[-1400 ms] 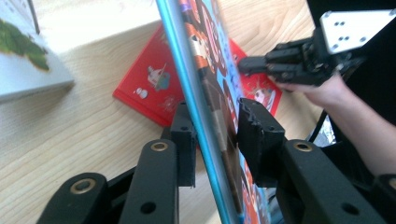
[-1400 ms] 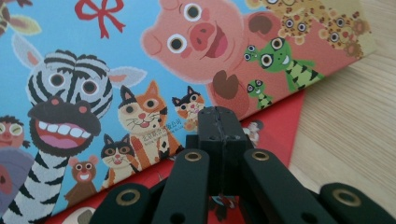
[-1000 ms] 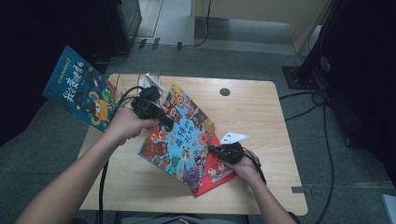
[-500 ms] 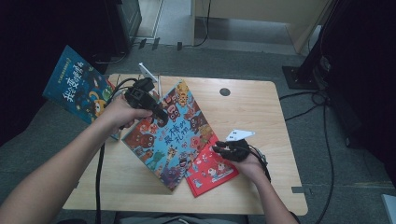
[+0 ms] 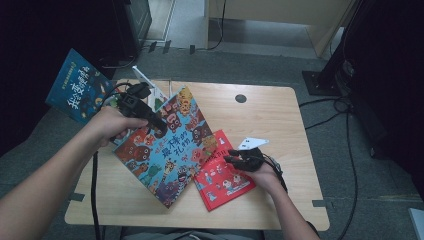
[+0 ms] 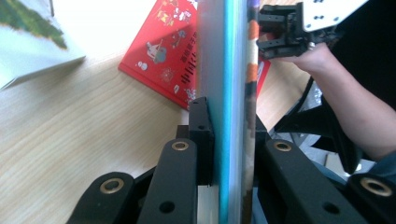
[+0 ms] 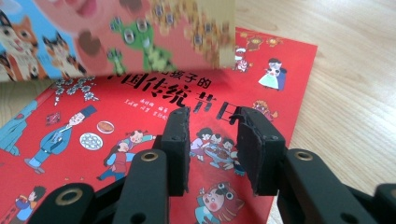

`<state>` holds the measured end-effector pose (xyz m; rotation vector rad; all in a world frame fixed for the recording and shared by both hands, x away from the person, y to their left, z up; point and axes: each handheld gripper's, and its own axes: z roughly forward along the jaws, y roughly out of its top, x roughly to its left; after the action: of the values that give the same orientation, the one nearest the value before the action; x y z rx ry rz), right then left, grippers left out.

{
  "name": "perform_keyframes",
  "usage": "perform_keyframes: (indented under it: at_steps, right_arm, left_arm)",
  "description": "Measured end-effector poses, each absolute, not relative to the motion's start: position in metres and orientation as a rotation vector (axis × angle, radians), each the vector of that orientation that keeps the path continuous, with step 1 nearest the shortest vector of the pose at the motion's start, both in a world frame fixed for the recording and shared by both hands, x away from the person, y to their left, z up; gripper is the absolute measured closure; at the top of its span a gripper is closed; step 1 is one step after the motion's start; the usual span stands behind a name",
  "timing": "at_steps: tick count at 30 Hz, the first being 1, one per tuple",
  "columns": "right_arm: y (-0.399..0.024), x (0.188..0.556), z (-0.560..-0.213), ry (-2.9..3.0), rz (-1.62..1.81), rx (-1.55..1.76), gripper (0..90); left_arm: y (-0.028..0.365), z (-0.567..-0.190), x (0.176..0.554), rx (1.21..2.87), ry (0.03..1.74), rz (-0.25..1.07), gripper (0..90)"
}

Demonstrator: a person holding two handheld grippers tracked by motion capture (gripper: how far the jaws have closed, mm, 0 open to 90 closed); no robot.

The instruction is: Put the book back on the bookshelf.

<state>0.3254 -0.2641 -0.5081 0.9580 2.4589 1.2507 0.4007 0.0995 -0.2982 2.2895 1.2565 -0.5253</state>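
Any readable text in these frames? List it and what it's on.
"孩子的" over "传统节日": red book, title partly covered; small author line under it too small to read.
"最棒的礼物": animal-cover book, blurred, reading unsure.
Large white characters: dark blue book, too blurred to read.
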Motion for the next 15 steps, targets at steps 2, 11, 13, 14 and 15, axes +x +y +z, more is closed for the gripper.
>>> perform_keyframes:
  at_steps: [2,11,13,14,15]
  right_arm:
    - [-0.262,0.329,-0.509,2.465,1.240,0.987,62.1]
    - [-0.260,0.336,-0.511,2.473,1.218,0.994,60.3]
    - [-0.260,0.337,-0.511,2.470,1.217,0.993,60.0]
    - [-0.260,0.337,-0.511,2.469,1.216,0.991,59.8]
    - [-0.260,0.337,-0.511,2.470,1.215,0.984,59.6]
  left_arm:
    - [0.109,-0.295,0.399,2.256,1.272,-0.526,81.4]
    - [0.150,-0.286,0.391,2.168,1.351,-0.520,81.1]
    - [0.161,-0.284,0.388,2.146,1.374,-0.523,81.0]
    - [0.166,-0.283,0.386,2.132,1.383,-0.517,81.0]
    - [0.171,-0.282,0.384,2.123,1.390,-0.513,81.0]
